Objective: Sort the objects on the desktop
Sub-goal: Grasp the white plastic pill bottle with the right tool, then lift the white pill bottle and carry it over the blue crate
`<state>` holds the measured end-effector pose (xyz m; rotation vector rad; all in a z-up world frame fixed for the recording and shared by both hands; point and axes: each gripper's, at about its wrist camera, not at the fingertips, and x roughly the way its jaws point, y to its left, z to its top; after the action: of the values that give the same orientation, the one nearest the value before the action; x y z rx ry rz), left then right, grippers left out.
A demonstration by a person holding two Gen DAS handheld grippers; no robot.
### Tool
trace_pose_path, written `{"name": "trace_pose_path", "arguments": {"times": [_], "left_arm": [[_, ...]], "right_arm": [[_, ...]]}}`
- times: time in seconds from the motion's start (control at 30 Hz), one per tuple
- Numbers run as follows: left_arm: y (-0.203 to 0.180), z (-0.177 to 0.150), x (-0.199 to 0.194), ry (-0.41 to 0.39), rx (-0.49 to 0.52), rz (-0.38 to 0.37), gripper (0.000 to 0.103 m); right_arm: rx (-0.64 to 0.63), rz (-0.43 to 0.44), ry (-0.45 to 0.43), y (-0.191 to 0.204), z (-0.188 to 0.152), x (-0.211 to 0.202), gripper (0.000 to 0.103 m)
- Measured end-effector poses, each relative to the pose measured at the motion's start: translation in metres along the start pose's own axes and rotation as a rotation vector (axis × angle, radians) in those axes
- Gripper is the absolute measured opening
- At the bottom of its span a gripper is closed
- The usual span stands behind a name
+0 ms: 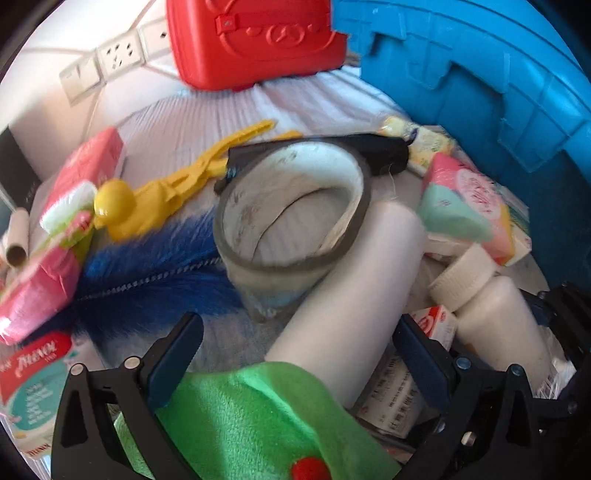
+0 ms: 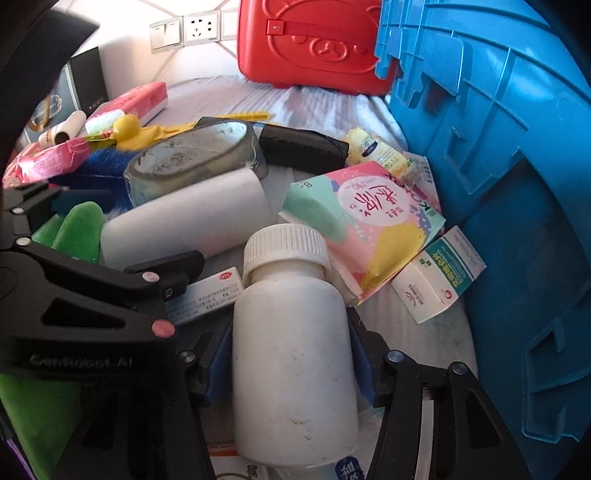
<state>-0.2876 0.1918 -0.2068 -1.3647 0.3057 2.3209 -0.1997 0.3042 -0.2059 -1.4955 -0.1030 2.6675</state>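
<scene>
Both fisheye views were brightly and evenly lit, with only soft shadows cast under the clutter. Straight edges were bowed towards the dark circular borders. Motion blur was seen across the left wrist view, notably on the yellow toy (image 1: 147,203); the right wrist view was rendered sharper.

We look onto what seems a home bedroom: a white striped bedsheet (image 1: 229,122) heaped with household clutter, wall sockets and switches (image 2: 184,27) set in a padded headboard behind, a red case (image 2: 314,44) and blue plastic crate (image 2: 517,184) alongside.
</scene>
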Motion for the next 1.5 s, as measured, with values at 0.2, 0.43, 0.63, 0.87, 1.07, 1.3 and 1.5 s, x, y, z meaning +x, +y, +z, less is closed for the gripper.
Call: {"name": "trace_pose_path", "arguments": {"times": [0.2, 0.43, 0.63, 0.87, 1.07, 1.3, 1.5], "left_arm": [[-0.001, 0.0, 0.0, -0.009, -0.022, -0.005, 0.097], [-0.007, -0.003, -0.001, -0.014, 0.014, -0.024, 0.061], [-0.006, -0.005, -0.007, -0.029, 0.016, -0.064, 0.058], [-0.006, -0.012, -0.023, -0.079, 0.029, -0.081, 0.056], [-0.007, -0.012, -0.049, -0.137, 0.042, -0.072, 0.053], [-0.002, -0.008, -0.087, -0.219, 0.035, -0.045, 0.051], [0.009, -0.015, -0.118, -0.263, 0.016, -0.033, 0.051]], "right_arm": [[0.015, 0.02, 0.01, 0.0, 0.003, 0.003, 0.052], [0.025, 0.028, -0.008, 0.002, 0.003, 0.001, 0.052], [0.039, 0.019, -0.038, 0.003, 0.004, -0.008, 0.052], [0.032, 0.008, -0.075, 0.008, 0.001, -0.025, 0.052], [0.022, -0.012, -0.138, 0.013, 0.0, -0.048, 0.052], [0.019, -0.02, -0.234, 0.02, 0.004, -0.088, 0.052], [0.025, -0.018, -0.293, 0.026, 0.004, -0.124, 0.052]]}}
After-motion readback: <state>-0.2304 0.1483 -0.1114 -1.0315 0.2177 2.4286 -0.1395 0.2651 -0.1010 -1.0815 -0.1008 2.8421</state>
